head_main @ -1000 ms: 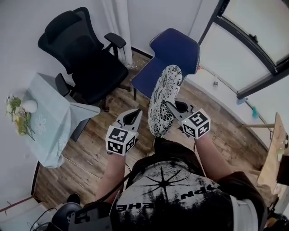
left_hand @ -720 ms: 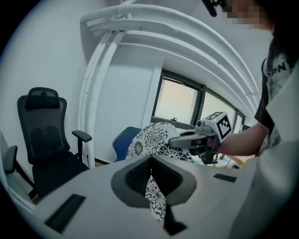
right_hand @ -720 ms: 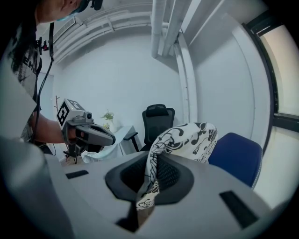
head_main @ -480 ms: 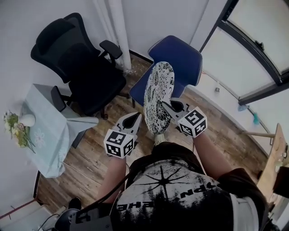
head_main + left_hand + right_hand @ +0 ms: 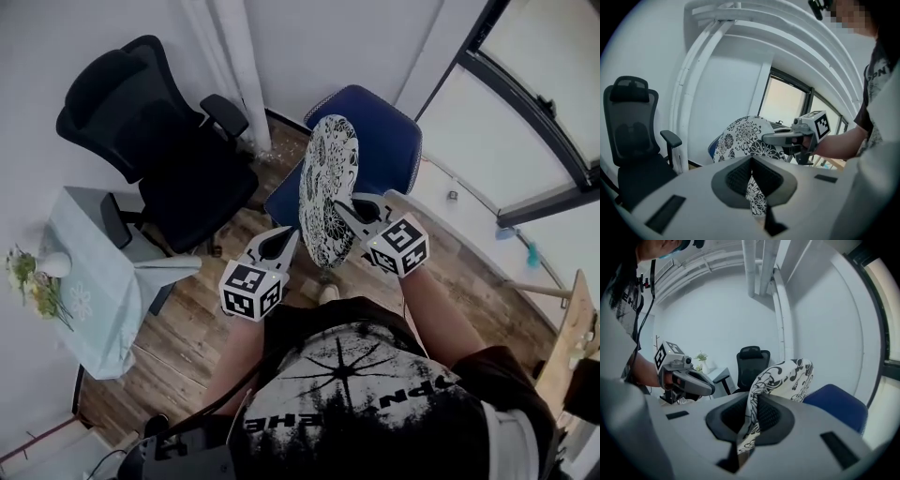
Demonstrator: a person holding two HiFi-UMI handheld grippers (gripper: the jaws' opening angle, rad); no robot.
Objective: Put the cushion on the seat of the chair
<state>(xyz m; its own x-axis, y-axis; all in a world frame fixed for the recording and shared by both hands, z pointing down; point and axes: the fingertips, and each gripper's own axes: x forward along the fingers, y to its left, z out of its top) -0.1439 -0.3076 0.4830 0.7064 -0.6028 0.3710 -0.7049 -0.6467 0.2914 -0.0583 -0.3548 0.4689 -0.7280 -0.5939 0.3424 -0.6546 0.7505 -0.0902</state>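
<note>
Cushion point(image 5: 327, 186), white with black flowers, stands on edge in the air between the two grippers, its broad faces turned to either side. The left gripper point(image 5: 285, 241) has its jaws pinched together on the cushion's lower hem, and cloth shows squeezed in the narrow slot between them in the left gripper view. The right gripper point(image 5: 344, 210) is clamped on the near edge higher up, with a fold of the printed cloth caught between its pads. Just beyond the cushion is the blue chair point(image 5: 384, 139), its seat partly hidden behind the cushion; the cushion is not lying on it. A black office chair point(image 5: 164, 155) stands to the left by the wall. Nearer the person on that side is a counter point(image 5: 98, 281) under a pale cloth, with flowers point(image 5: 31, 287) at its far edge. The floor point(image 5: 192, 323) is wood planks.
</note>
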